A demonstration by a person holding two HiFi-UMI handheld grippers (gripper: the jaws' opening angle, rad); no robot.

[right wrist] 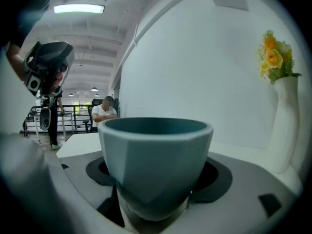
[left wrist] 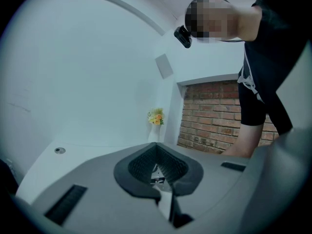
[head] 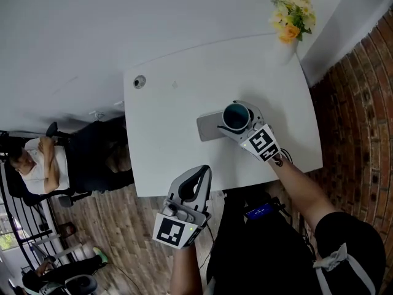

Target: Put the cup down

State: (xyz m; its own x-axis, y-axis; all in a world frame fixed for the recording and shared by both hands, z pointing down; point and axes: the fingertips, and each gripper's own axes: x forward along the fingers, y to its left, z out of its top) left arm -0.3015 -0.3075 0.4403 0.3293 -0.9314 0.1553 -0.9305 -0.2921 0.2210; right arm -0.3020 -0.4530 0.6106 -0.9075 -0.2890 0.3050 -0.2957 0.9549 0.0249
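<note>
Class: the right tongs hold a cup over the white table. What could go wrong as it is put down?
1. The cup is over the edge of a flat grey slab; set half on it, it could tilt and topple.
2. The right tongs grip the cup low, under its wide rim; if they open before it rests on the table, it could drop or tip.

- White table under the right gripper.
- White wall beyond it.
- Brick wall to its right.
- Wood floor left of it, past the table edge.
- Ceiling strip light up to its left.
</note>
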